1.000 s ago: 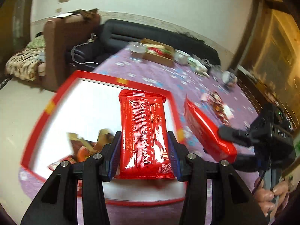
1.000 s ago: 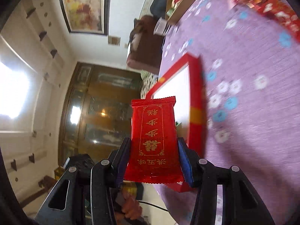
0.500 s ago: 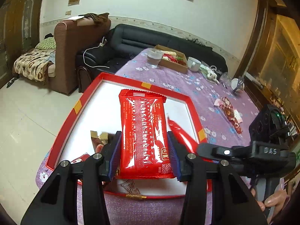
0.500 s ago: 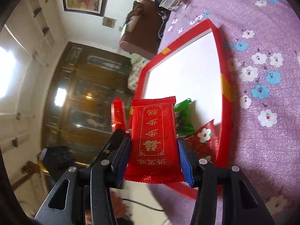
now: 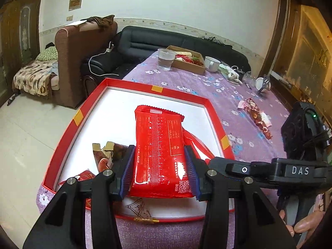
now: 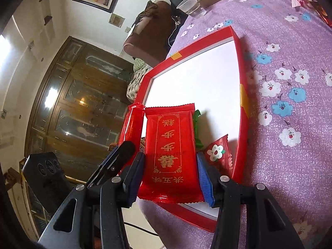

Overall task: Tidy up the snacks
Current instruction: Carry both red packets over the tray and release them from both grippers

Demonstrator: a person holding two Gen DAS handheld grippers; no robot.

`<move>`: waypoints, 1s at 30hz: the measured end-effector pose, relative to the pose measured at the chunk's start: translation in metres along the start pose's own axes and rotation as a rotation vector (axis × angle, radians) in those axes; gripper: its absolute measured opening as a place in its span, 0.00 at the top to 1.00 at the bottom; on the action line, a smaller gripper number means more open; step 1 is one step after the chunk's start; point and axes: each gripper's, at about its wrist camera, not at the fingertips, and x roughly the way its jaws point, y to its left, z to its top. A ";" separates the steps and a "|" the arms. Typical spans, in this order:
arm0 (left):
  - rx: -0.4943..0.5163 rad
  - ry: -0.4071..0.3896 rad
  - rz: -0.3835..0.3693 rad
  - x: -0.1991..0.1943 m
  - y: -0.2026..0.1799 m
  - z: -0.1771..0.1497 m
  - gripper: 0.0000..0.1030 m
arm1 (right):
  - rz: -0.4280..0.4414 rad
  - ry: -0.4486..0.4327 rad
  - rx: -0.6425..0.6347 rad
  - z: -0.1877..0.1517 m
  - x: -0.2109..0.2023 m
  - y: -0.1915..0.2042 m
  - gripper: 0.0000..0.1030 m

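Left gripper (image 5: 159,171): clenching a red snack packet (image 5: 160,151) by its sides, printed back facing up, over the near edge of the red tray (image 5: 79,115).
Right gripper (image 6: 171,178): gripping a second red packet (image 6: 171,155), gold-lettered front showing, above the tray's near corner.
Right view only: green wrapper (image 6: 196,132) and flower-printed candy (image 6: 217,153) lying in the tray.
Left view only: brown snack (image 5: 108,151) inside the tray; loose wrappers (image 5: 256,116) on the purple tablecloth (image 5: 207,85).

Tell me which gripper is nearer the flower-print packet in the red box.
Right. The right gripper sits directly beside the flower-print packet, one finger nearly touching it; the left gripper lies beyond the right one, farther off.
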 end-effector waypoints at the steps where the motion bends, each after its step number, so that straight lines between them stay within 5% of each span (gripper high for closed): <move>1: 0.002 -0.002 0.007 0.000 0.000 0.000 0.57 | -0.006 -0.002 -0.006 0.000 0.001 0.001 0.51; 25: 0.086 0.005 0.109 0.023 -0.009 0.000 0.56 | -0.083 -0.056 -0.082 0.027 0.011 0.007 0.50; 30: 0.097 -0.020 0.153 0.023 -0.010 0.004 0.43 | -0.033 -0.087 -0.057 0.035 -0.003 -0.002 0.49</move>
